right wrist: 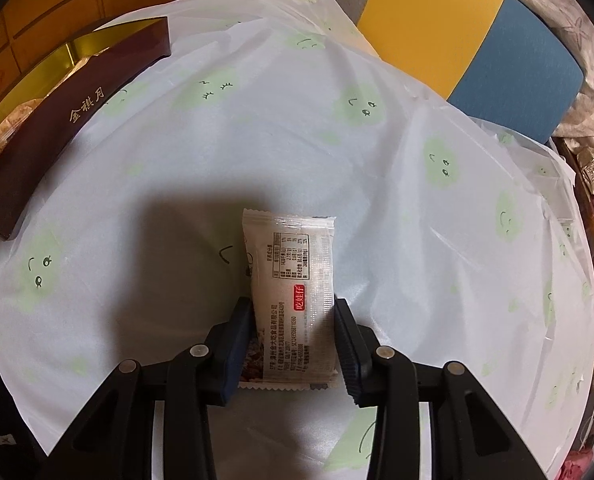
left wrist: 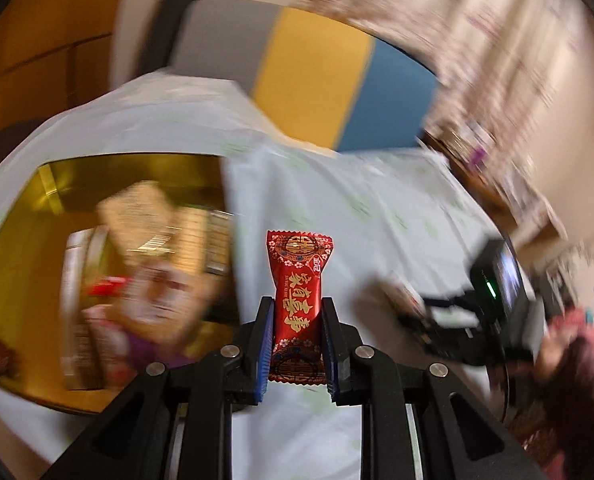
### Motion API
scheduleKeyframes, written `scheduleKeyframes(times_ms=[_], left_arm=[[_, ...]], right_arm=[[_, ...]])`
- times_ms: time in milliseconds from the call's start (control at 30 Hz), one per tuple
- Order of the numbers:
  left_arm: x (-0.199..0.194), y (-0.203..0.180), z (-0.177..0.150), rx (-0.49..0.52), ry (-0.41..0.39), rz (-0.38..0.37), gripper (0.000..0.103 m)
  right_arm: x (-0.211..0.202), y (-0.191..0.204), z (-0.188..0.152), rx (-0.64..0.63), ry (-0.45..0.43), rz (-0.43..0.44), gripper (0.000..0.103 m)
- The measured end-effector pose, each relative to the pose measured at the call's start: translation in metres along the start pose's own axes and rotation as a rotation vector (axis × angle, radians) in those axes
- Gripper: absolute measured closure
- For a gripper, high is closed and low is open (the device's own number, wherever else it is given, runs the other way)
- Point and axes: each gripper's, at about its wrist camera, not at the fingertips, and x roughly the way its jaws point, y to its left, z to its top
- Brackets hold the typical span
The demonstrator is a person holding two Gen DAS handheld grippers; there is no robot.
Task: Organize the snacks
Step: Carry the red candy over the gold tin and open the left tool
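Inside, the gold-lined box holds blurred, seemingly biscuit packets; left gripper clamps a red candy, right gripper a white snack packet.

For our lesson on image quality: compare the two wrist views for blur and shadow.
Left wrist view: background and the gold box smear with motion blur, while the red candy in the left gripper stays sharp. Right wrist view: sharp throughout; a dark shadow falls on the tablecloth around the white packet.
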Motion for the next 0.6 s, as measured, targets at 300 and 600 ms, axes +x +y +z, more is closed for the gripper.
scheduleKeyframes(times_ms=[300,600], left_arm=[[0.0,0.114,0.022,-0.36,0.033,0.106,0.081],[0.026,0.136,0.033,-0.397,0.058,0.168,0.079]], right_arm=[[-0.003,0.015,-0.003,-0.024,-0.006,-0.022,0.063],[-0.003,0.012,-0.002,-0.025,-0.007,-0.022,0.062]])
